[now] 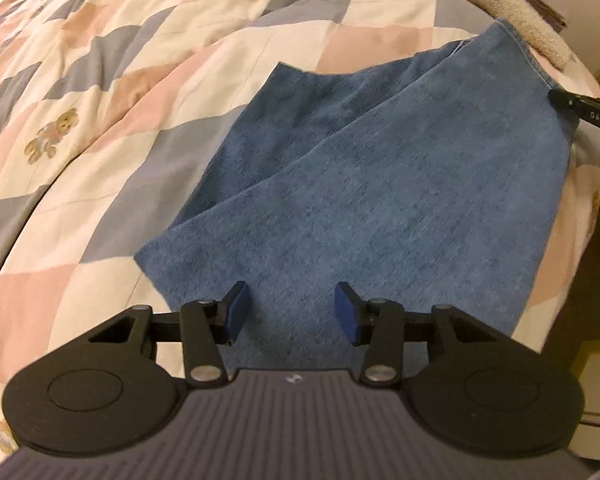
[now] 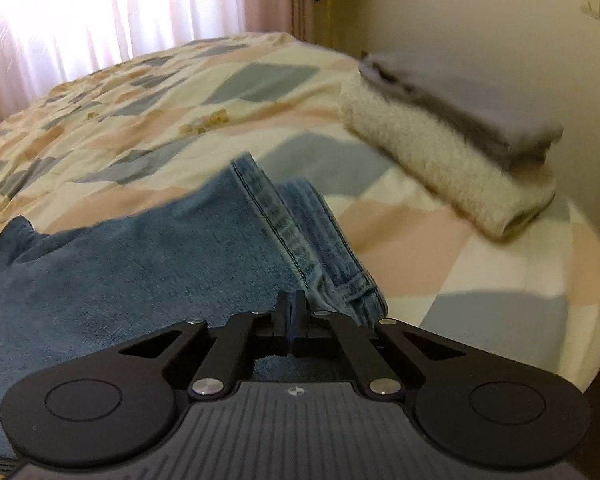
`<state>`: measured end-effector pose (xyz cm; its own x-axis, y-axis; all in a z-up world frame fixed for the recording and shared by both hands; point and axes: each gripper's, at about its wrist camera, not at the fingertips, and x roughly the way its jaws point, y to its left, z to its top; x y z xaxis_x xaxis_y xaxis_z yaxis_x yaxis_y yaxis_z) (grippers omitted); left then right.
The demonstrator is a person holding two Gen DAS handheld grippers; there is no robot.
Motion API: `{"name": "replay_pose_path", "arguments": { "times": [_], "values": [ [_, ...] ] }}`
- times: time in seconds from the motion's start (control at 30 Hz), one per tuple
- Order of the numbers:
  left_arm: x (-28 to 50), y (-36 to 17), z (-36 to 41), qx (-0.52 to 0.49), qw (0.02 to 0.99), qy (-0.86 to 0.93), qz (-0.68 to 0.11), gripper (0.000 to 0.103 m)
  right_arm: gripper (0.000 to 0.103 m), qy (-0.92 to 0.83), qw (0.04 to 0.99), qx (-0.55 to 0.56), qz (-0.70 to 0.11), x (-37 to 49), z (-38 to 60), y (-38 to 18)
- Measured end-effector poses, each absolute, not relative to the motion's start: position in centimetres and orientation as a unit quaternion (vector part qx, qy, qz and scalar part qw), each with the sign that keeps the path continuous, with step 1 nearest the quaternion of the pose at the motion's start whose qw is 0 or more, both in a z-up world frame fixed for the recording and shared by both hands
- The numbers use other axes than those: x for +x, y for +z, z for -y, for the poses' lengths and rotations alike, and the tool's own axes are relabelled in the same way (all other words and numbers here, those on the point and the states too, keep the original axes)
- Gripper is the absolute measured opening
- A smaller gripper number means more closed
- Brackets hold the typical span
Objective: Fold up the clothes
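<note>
The bed (image 1: pixel 100 92) fills most of both views, covered by a quilt (image 2: pixel 148 120) in diamond patches of cream, pink and grey-blue with small teddy-bear prints. Behind it in the right wrist view hangs a bright, sheer curtain (image 2: pixel 112 12), with a plain pale wall (image 2: pixel 460 12) to the right carrying small fittings, blurred.

The jeans (image 1: pixel 380 184) lie flat on the quilt near the bed's edge, folded so the two legs overlap at a slant. Their stitched hems (image 2: pixel 284 232) show in the right wrist view.

A stack of folded items sits beside the jeans near the bed's corner: a cream fleece (image 2: pixel 440 160) below, a grey garment (image 2: pixel 472 108) on top.

The left hand-held gripper (image 1: pixel 290 308) hangs low over the near end of the jeans, its blue pads (image 1: pixel 238 308) wide apart and holding nothing.

The right hand-held gripper (image 2: pixel 291 316) is clamped closed on the jeans' edge near the hems; its tip shows at the denim's far edge in the left wrist view.
</note>
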<state>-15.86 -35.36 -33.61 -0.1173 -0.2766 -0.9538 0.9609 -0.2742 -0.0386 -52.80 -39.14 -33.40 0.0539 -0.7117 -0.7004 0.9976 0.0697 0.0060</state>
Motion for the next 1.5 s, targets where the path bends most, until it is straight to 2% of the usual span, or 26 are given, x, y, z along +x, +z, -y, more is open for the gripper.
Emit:
{"name": "replay_pose_path", "arguments": {
  "times": [0.07,0.3,0.47,0.63,0.83,1.1,1.27,1.37,1.5],
  "values": [
    [-15.9,-32.7,35.0,0.458,0.460,-0.665,-0.370,0.040,0.021,-0.640,0.672,0.262,-0.266,-52.3,38.3,-32.6],
    [-15.4,-33.6,32.7,0.479,0.385,-0.695,-0.373,0.039,0.022,-0.666,0.613,0.276,-0.323,-49.3,39.2,-34.2],
    [-13.3,-32.0,32.0,0.457,0.321,-0.747,-0.360,0.040,0.023,-0.704,0.574,0.287,-0.303,-46.3,37.4,-32.4],
    [-10.1,-32.4,33.0,0.456,0.297,-0.771,-0.331,0.040,0.026,-0.718,0.550,0.315,-0.287,-40.7,33.7,-31.9],
    [-9.1,-34.2,36.0,0.460,0.284,-0.789,-0.293,0.040,0.026,-0.721,0.542,0.338,-0.267,-34.8,30.6,-32.9],
    [-8.3,-35.1,38.3,0.465,0.270,-0.804,-0.254,0.038,0.026,-0.694,0.599,0.361,-0.170,-25.7,22.8,-30.5],
    [-9.9,-37.4,39.2,0.518,0.251,-0.784,-0.233,0.039,0.023,-0.681,0.579,0.370,-0.254,-21.3,21.9,-34.8],
    [-10.5,-36.0,38.9,0.529,0.247,-0.784,-0.208,0.039,0.023,-0.696,0.571,0.369,-0.231,-21.3,21.9,-33.1],
    [-9.8,-34.9,38.8,0.545,0.263,-0.763,-0.226,0.039,0.023,-0.696,0.586,0.350,-0.224,-20.0,21.2,-31.3]
  ]
}}
